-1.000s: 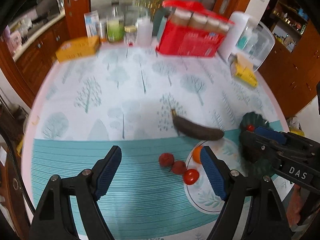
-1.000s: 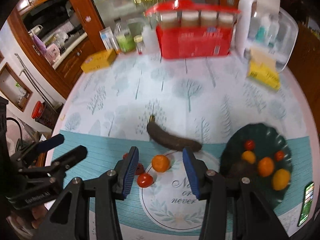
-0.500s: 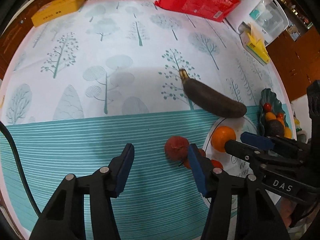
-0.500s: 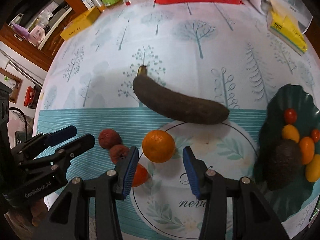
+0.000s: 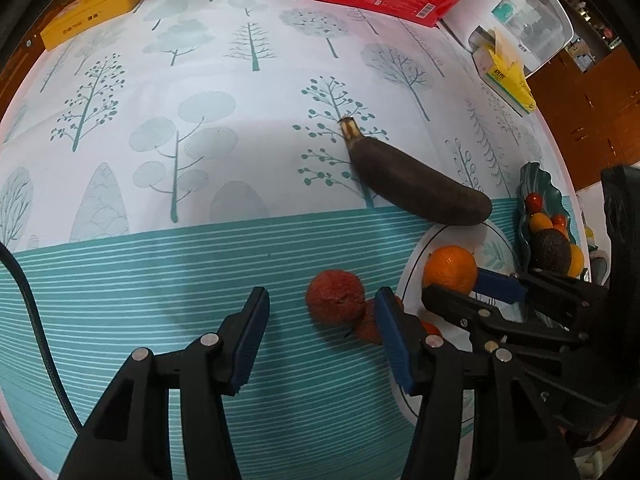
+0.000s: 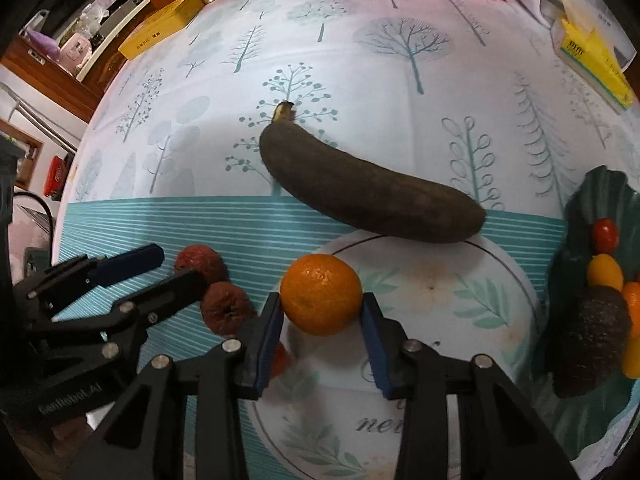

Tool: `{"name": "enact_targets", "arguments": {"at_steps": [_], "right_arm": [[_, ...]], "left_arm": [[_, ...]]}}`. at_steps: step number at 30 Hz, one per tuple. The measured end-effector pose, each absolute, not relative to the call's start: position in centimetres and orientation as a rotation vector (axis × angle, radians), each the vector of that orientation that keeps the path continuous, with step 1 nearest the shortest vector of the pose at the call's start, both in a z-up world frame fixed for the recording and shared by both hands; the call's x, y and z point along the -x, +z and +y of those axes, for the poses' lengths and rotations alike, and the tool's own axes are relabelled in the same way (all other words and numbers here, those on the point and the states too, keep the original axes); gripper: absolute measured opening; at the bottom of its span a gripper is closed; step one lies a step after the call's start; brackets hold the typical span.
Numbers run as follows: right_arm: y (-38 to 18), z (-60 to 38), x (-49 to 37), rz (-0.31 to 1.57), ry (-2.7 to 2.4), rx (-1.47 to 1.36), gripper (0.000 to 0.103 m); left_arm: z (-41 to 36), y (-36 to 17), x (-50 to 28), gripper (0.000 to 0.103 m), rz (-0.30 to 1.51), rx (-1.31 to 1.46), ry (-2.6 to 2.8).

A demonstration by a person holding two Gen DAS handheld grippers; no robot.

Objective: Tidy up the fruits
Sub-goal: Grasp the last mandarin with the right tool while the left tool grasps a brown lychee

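Right wrist view: right gripper (image 6: 322, 322) brackets the orange (image 6: 321, 294) on the near-left part of the white plate (image 6: 472, 320) — pads at both sides, contact not clear, so can't tell if clamped. Left gripper (image 5: 320, 330) jaws apart, low over the teal stripes near the table's front edge; one wrinkled red fruit (image 5: 335, 297) just ahead between the fingers, second one (image 6: 226, 307) touching it. Blackened banana (image 6: 368, 194) lies beyond, tip on the plate rim. Green dish (image 6: 576, 216) at right edge holds small fruits.

left gripper (image 5: 320, 326) fingers spread, right gripper (image 6: 322, 320) narrower
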State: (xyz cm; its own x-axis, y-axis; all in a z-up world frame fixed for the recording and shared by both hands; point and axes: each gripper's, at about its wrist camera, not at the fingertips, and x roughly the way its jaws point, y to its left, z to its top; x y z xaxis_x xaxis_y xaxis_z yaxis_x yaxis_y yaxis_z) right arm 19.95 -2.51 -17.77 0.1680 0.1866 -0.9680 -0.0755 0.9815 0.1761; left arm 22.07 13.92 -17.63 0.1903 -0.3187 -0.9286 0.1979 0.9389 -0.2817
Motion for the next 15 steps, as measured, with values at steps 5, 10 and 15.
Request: {"name": "enact_targets", "arguments": {"at_steps": [5,10,15], "right_arm": [[-17.6,-3.9,-19.2,1.388,0.171,-0.123,0.039],[-17.7,-5.1,-18.5,1.389,0.151,-0.151,0.039],[-17.4,-5.7,-17.8,1.376,0.148,-0.170,0.039]], "left_arm": [[13.1,-17.7,-22.6,0.053,1.332,0.120,-0.368],[14.0,-18.3,-23.3,0.045,1.359,0.240,-0.359],[15.6,-18.3,-23.3,0.042,1.348,0.277,-0.291]]}}
